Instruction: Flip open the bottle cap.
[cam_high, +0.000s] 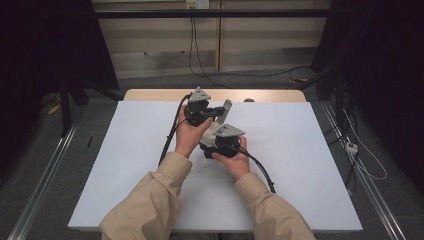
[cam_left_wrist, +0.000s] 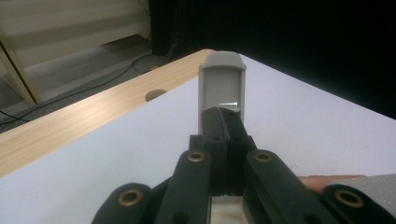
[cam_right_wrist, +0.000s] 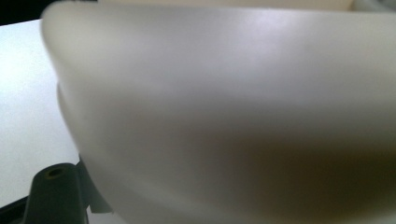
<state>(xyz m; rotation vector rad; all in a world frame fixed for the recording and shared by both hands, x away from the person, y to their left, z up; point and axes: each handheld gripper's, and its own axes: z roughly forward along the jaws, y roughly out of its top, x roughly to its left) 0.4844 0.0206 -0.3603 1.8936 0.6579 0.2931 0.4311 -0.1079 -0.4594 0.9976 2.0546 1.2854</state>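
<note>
White-topped table (cam_high: 300, 150) with wood edge; grey floor (cam_high: 150, 82); pale wall panels (cam_high: 150, 35); trailing cables (cam_high: 240, 75).

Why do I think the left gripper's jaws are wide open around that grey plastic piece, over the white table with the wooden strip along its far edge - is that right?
Not quite: the left gripper has its jaws shut, pressed together at the near end of the grey plastic piece, as the left gripper view shows. The rest holds: it is over the white table, with the wooden strip along the far edge.

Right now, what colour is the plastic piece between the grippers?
Pale grey plastic piece; the left gripper view shows it best.
</note>
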